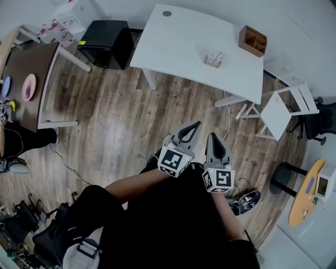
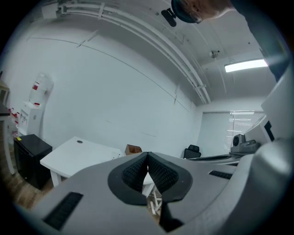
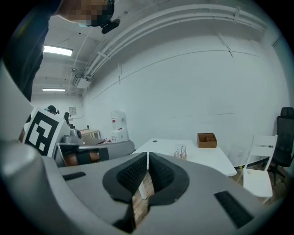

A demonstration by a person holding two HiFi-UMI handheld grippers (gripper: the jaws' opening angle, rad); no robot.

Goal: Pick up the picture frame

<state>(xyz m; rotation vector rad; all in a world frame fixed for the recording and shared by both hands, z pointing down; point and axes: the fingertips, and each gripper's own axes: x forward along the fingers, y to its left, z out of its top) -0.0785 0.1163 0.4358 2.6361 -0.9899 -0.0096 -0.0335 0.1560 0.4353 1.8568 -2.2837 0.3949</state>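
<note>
A small pale thing (image 1: pixel 213 60) is seen standing on the white table (image 1: pixel 173 47). It may be the picture frame, but it is too small for that to be told. It is well apart from both grippers. Near it, on the same table, one brown wooden box (image 1: pixel 253 40) is set, and it is split into little parts inside. The table top is flat and smooth, and one round grey hole (image 1: pixel 167 13) is cut into it near a corner.

The left gripper (image 1: pixel 196 125) and the right gripper (image 1: pixel 214 135) are held side by side over the floor (image 1: pixel 121 126), which is made of brown wooden planks. Both grippers are made of grey plastic, with black bumpy pads (image 2: pixel 133 174) inside. In the left gripper view the two jaws are pressed together at the tips, and nothing is held between them. In the right gripper view the same is seen: the jaws are together and nothing is held. Two cubes with black and white squares can be counted, one (image 1: pixel 175 160) on the left gripper and one (image 1: pixel 219 179) on the right.

One black cabinet (image 1: pixel 105 42) is placed beside the white table. One white chair (image 1: pixel 278 113) is found on the other side. On one brown table (image 1: pixel 26 68) at the left, two round plates are laid, one pink (image 1: pixel 29 86) and one blue (image 1: pixel 5 86).
</note>
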